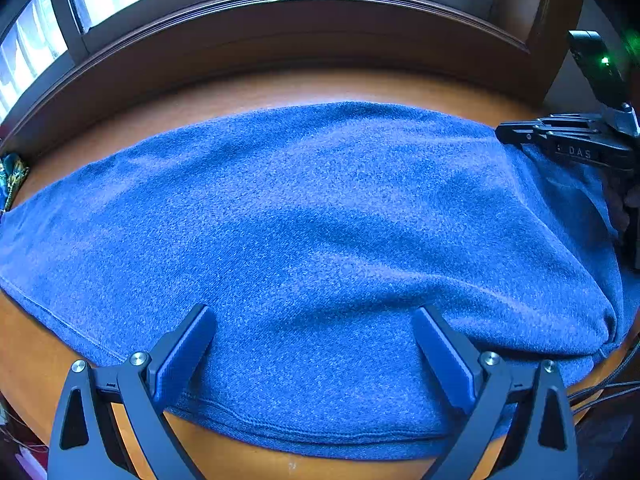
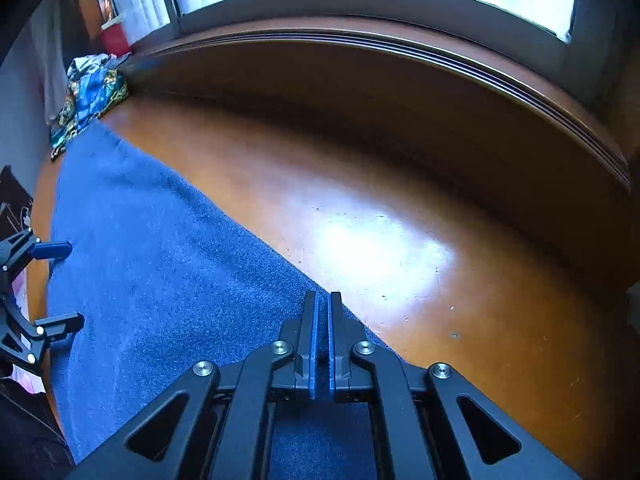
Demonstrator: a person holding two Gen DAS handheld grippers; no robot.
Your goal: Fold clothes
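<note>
Spreading wide, the left gripper (image 1: 312, 316) hovers over the near hem of a blue fleece garment (image 1: 320, 216), its two blue-padded fingers (image 1: 188, 344) far apart with nothing pinched between them; whether the tips press the cloth cannot be told. The garment lies folded flat on an orange-brown table (image 1: 248, 88), stretching ahead of this gripper and out to both sides.

Off to its right, the right gripper (image 1: 520, 132) sits at the garment's far right corner. From its own camera, the right gripper (image 2: 323, 304) has its pads nearly together, only a thin slit left between them, above the diagonal edge of the garment (image 2: 160, 248). Whether cloth is caught in that slit cannot be told. Bare table (image 2: 380, 248) fills the space ahead and to its right. A patterned cloth (image 2: 90, 96) lies bunched far ahead on its left, at the table's corner.
</note>
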